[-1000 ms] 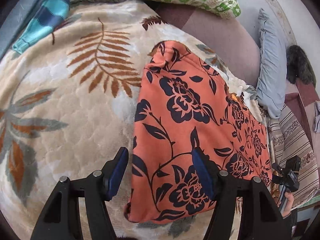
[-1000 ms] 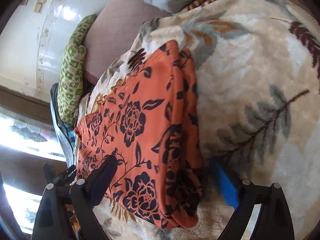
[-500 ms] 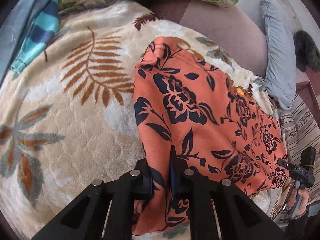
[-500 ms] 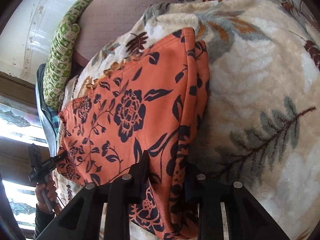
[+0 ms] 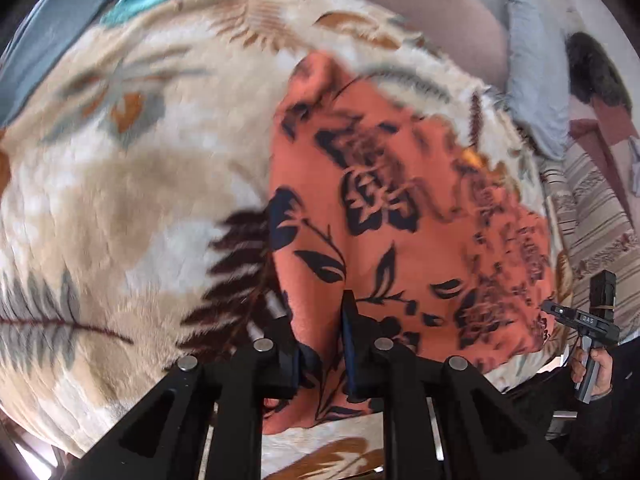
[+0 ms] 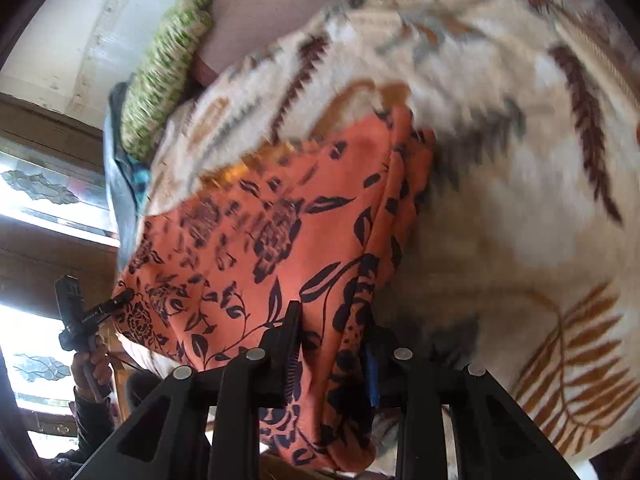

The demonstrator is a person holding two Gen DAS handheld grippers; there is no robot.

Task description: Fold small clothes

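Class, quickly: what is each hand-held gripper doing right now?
Left hand-held gripper: holding the orange floral garment, jaws opening.
Right hand-held gripper: holding the same garment, jaws opening.

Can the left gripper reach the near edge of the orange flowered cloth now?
Yes, it seems so: the left gripper already has the orange cloth between its fingers, though its jaws are opening. Nothing blocks it.

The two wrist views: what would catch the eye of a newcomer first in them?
First, the orange cloth with dark flowers, which lies across the cream leaf-patterned blanket in the middle of both views. Next, the black left hand-held gripper and right hand-held gripper at the bottom edge, each with a fold of that cloth between its fingers, jaws opening slightly. A green patterned pillow lies at the far edge.
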